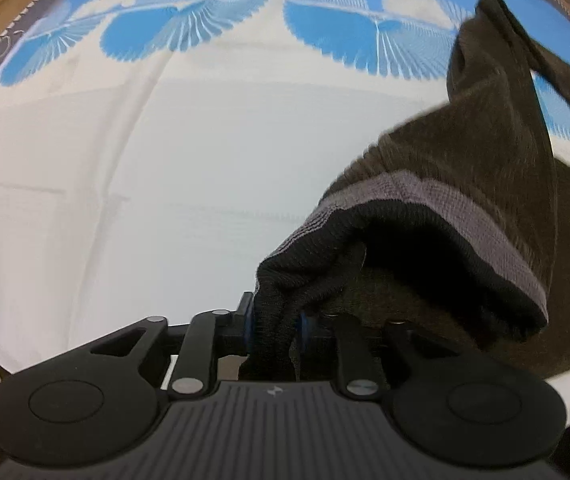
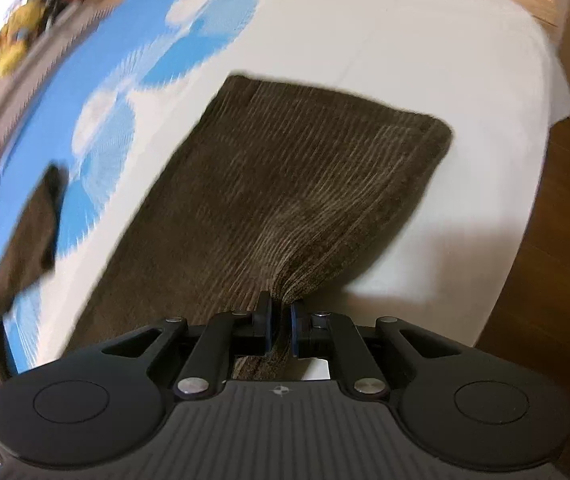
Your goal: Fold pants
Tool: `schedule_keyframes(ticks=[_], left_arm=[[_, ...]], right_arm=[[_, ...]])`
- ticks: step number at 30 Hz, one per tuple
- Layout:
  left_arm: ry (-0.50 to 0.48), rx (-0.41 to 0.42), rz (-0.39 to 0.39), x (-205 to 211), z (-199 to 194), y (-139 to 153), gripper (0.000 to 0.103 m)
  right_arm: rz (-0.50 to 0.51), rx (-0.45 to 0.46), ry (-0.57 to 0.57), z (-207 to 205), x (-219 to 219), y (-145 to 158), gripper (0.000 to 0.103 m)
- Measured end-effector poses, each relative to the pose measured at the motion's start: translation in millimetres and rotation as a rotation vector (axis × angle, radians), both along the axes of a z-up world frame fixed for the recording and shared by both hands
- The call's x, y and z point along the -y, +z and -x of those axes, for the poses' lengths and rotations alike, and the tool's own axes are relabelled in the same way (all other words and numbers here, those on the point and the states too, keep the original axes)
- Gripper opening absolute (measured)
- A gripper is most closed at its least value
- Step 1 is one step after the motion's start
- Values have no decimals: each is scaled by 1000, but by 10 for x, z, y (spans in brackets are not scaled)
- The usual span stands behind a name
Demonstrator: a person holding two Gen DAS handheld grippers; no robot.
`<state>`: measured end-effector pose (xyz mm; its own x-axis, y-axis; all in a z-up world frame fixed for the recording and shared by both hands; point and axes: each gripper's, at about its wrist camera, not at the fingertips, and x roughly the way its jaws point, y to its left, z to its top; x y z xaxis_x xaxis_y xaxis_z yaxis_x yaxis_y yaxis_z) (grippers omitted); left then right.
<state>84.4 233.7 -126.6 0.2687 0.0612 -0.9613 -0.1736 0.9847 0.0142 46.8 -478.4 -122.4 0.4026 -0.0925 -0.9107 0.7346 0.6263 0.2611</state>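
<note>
My left gripper (image 1: pixel 275 330) pinches the black ribbed waistband of the dark brown corduroy pants (image 1: pixel 465 184), the band bunched between its blue pads. From there the cloth rises ahead and to the right of the gripper, a grey stripe running just inside the waistband edge. My right gripper (image 2: pixel 281 320) is pressed together on a fold of the same pants (image 2: pixel 285 184); the ribbed leg stretches straight ahead of it and ends in a squared hem. Beneath both lies the white bedsheet with blue fan-shaped prints (image 1: pixel 165 140), bare to the left of my left gripper and to the right of my right one.
</note>
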Motion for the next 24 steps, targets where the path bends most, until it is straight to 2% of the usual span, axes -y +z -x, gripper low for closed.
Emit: schedule_keyframes(ticks=[1,3,4,5,7,9,11,13,15,17,18,22,24], left_arm=[[-19,6,-15,4,18,19,32],[-52,52,-35,32,56,116,45],[-66,100,-38,45,87,200,56],[-81,154,-51,72,116,293,59],[-119,259,-68,134,167,483,59],[-180,340,-17,229,198,608,59],[-291,376,44,397,215,658,59],[-434,398,39,652,250,653,59],[-570,390,16,936,288,588,62],[-686,362,-10,1218,343,472,75],[-737,348,-38,1343,355,404,76],[-877,253,-167,1661,330,63,79],[-924,238,-244,1728,318,-67,79]], right_arm=[[26,-34,5,-18,-9,12,18],[101,-64,-11,-13,-40,73,25],[145,-62,-29,3,-40,134,27],[196,-47,-43,18,-48,215,28],[306,16,-56,43,-94,410,36],[359,97,-48,63,-154,558,41],[342,195,2,48,-199,654,42],[323,252,71,-28,-325,698,42],[276,295,140,-117,-428,707,42],[246,318,194,-212,-535,718,42],[235,324,222,-262,-604,735,42],[202,349,289,-436,-771,802,42],[191,359,309,-509,-842,827,42]])
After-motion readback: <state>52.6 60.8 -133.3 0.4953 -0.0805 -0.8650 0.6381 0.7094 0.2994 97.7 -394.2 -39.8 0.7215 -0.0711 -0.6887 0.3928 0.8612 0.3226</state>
